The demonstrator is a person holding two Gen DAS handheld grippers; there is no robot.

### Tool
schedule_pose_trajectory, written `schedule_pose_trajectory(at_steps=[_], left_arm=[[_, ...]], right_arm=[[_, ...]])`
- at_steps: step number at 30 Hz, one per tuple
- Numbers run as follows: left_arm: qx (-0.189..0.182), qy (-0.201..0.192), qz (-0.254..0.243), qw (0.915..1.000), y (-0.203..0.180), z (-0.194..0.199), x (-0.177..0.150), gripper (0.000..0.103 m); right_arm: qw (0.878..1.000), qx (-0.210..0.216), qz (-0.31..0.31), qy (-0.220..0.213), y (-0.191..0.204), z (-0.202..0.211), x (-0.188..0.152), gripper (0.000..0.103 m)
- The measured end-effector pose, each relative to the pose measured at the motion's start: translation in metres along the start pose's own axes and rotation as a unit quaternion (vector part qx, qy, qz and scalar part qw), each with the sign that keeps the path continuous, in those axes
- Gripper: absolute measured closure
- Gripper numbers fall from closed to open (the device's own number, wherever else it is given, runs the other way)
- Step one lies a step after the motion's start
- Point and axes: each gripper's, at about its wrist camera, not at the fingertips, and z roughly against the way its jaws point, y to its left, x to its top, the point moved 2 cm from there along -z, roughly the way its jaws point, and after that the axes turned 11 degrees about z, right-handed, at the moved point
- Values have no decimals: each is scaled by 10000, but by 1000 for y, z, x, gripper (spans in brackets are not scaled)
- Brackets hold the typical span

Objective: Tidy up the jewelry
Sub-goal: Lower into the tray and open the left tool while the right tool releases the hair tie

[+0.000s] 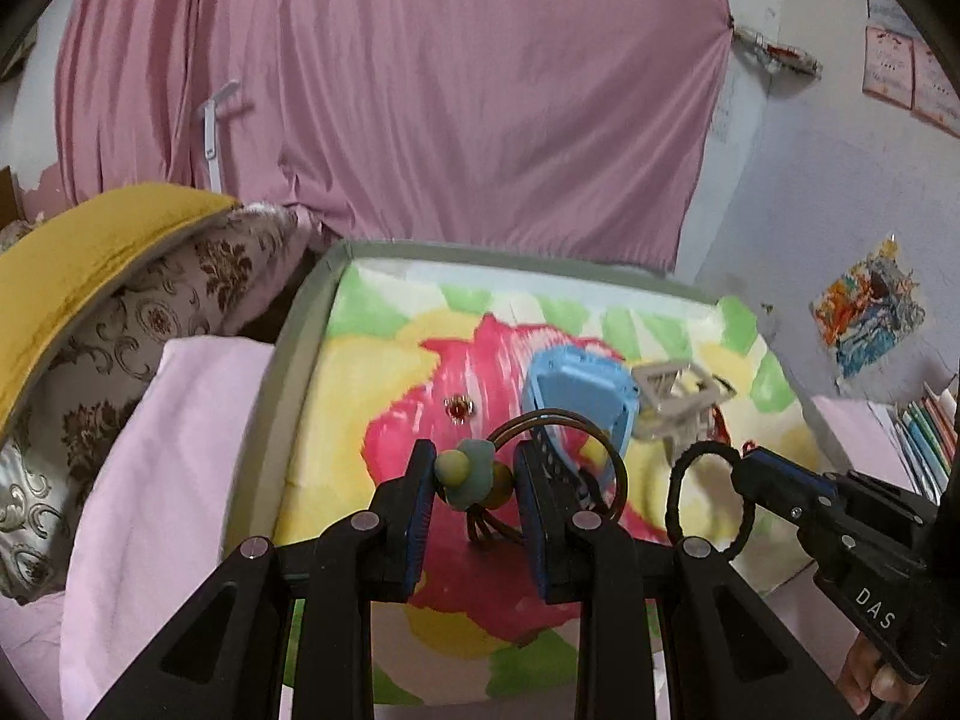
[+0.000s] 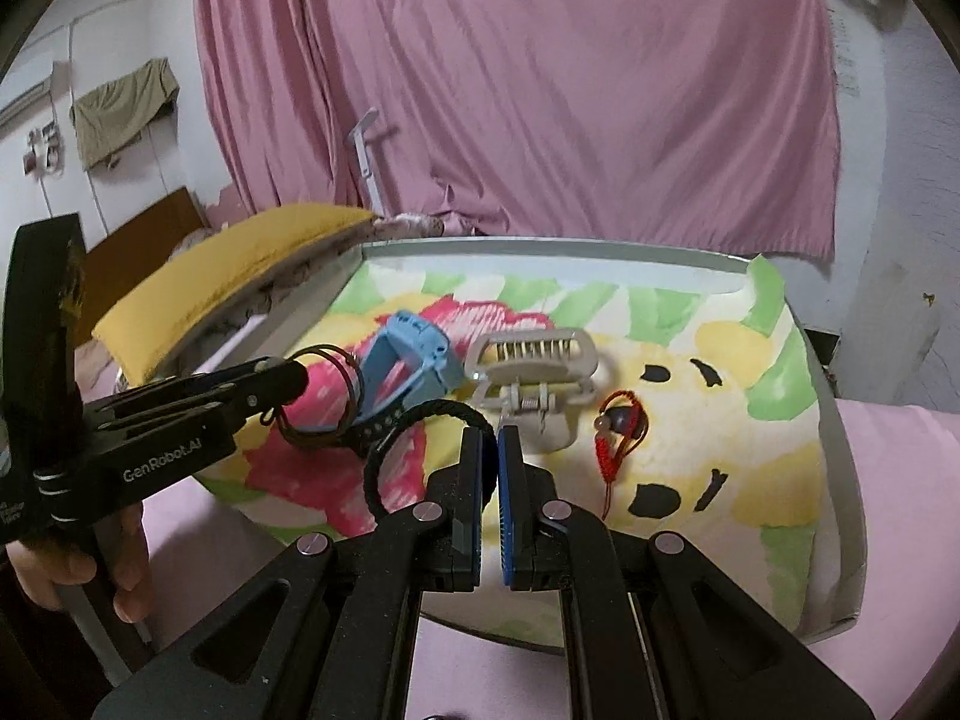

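Left wrist view: the left tool (image 1: 474, 480), jaws narrow, clamps the pale green and yellow bead charm (image 1: 465, 471) of a thin brown wire hair loop (image 1: 600, 456), which hangs above the shallow grey-rimmed tray with a painted floral lining (image 1: 300, 324); ahead lie a light blue plastic watch (image 1: 576, 396) and a beige plastic hair claw (image 1: 678, 402), with a small red gem piece (image 1: 459, 407) to the left. The right tool (image 1: 744, 468) enters from the right, carrying a black braided hair tie (image 1: 678, 498). Right wrist view: the right tool (image 2: 498, 462), fully closed, pinches the black tie (image 2: 384, 462), whose loop hangs to its left above the tray (image 2: 840, 450). A red corded charm (image 2: 618, 426) lies just right of the fingertips, nearer this hand; the left tool (image 2: 294, 378) hovers beside the watch (image 2: 414, 348). Both loads likely await placement in the tray.
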Motion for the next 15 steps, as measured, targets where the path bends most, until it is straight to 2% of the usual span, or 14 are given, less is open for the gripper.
schedule_pose_trajectory(at_steps=[11,13,15], left_arm=[[138,140,-67,9998,-1,-5,-2,76],[159,146,-77,9997,-1,-5,-2,69],[126,161,-40,9998,0,-4,-2,52]], right_arm=[[9997,70,-33,223,1,-9,-5,98],[9995,90,-61,284,0,-12,-6,98],[9994,97,-105,316,-1,-13,-6,97]])
